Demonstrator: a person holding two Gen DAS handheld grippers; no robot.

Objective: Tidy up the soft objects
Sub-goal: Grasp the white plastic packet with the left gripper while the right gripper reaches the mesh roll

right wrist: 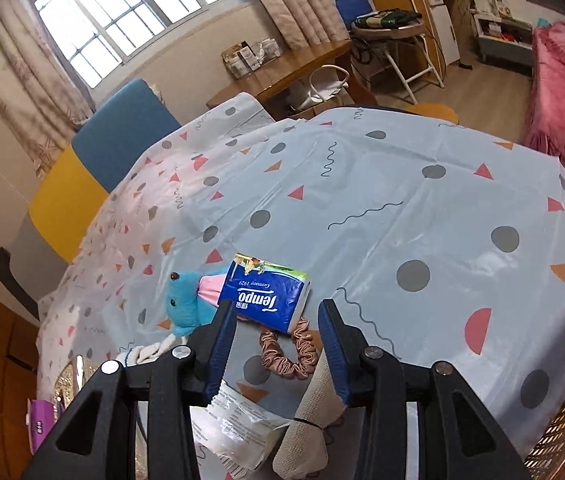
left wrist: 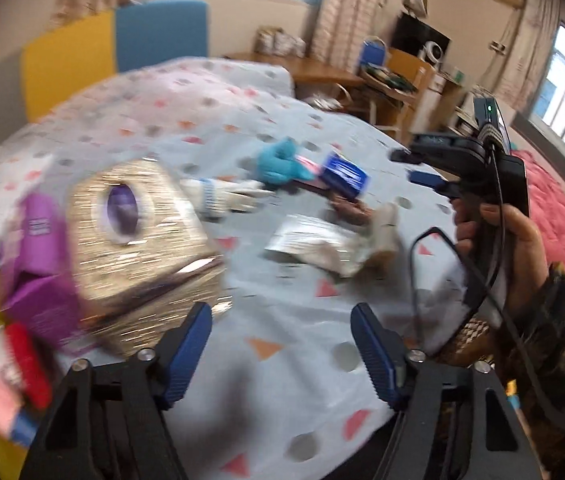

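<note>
Over the patterned tablecloth (left wrist: 282,320), left wrist view: left gripper (left wrist: 281,344) fingers spread, nothing between; blurred gold tissue box (left wrist: 138,248) just left, blue plush toy (left wrist: 278,162) and tissue pack (left wrist: 344,176) farther off. Right wrist view: right gripper (right wrist: 277,346) fingers apart over pink scrunchie (right wrist: 288,354), gripping nothing; Tempo pack beyond, resting on the scrunchie.

left gripper (left wrist: 282,344) jaws parted and empty, right gripper (right wrist: 278,344) likewise

blue tissue pack (right wrist: 268,298): "Tempo", "Germany 1929", upside down
</note>
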